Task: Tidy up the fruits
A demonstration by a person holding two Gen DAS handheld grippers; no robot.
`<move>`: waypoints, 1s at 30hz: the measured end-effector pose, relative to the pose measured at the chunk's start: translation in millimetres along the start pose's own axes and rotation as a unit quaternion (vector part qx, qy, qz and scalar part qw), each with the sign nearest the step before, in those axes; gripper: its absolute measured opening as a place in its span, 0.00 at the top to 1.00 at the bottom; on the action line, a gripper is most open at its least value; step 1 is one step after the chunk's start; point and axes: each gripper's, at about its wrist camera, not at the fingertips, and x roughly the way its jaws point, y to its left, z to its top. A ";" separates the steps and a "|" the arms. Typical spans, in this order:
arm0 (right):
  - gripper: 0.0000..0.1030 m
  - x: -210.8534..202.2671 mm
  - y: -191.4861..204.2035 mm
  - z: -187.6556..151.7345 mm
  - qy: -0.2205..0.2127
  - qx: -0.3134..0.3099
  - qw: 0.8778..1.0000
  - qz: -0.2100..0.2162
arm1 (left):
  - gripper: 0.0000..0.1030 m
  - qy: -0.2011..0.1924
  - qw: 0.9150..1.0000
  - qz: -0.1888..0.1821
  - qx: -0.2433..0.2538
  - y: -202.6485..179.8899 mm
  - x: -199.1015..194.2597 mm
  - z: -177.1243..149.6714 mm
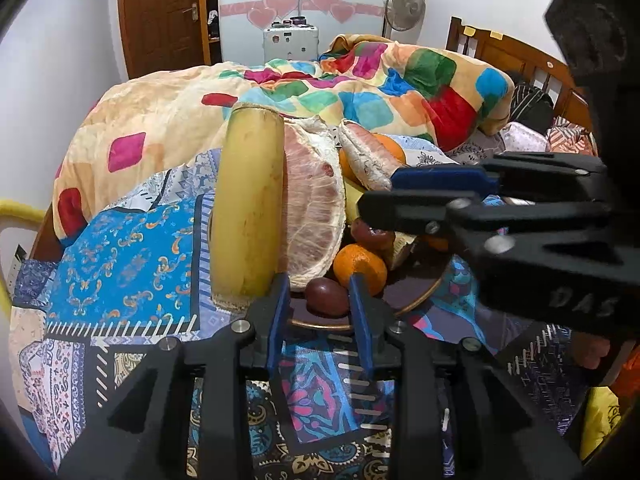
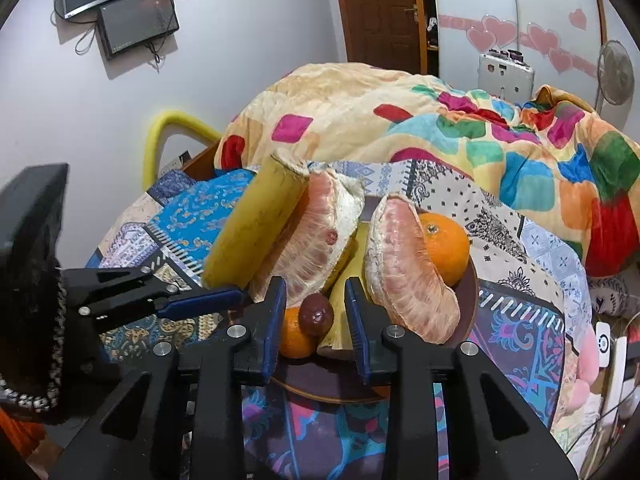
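A dark round plate point(image 1: 416, 300) point(image 2: 470, 304) on the patterned bedspread holds fruit: a yellow pomelo rind piece point(image 1: 248, 208) point(image 2: 256, 232), peeled pink pomelo wedges point(image 1: 316, 208) point(image 2: 412, 280), a small tangerine point(image 1: 360, 266) point(image 2: 294, 334), a dark passion fruit point(image 1: 326, 296) point(image 2: 316, 314) and a large orange point(image 2: 444, 242). My left gripper point(image 1: 320, 312) is open at the plate's near rim, its blue pads on either side of the passion fruit, not touching. My right gripper point(image 2: 316, 320) is open and empty in front of the passion fruit; it also shows in the left wrist view point(image 1: 392, 196), reaching over the plate.
A colourful blanket point(image 1: 280, 92) is heaped behind the plate. A wooden headboard point(image 1: 516, 56) is at the far right. A yellow padded rail point(image 2: 164, 136) runs along the bed's left side. A fan point(image 1: 404, 6) and wardrobe stand at the back.
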 end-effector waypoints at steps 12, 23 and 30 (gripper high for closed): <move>0.73 -103.9 30.4 -7.5 -0.109 -0.010 0.992 -0.055 | 0.70 -0.099 0.994 0.005 -0.038 -5.1 -108.9 2.6; 0.60 -225.3 89.0 -43.0 -0.247 -0.012 0.965 -0.091 | 0.36 -0.268 0.961 0.054 -0.037 -44.0 -262.5 -36.9; 0.22 -259.1 118.2 -69.4 -0.310 -0.014 0.940 -0.140 | 0.13 -0.312 0.947 0.080 -0.022 -61.1 -304.1 -64.6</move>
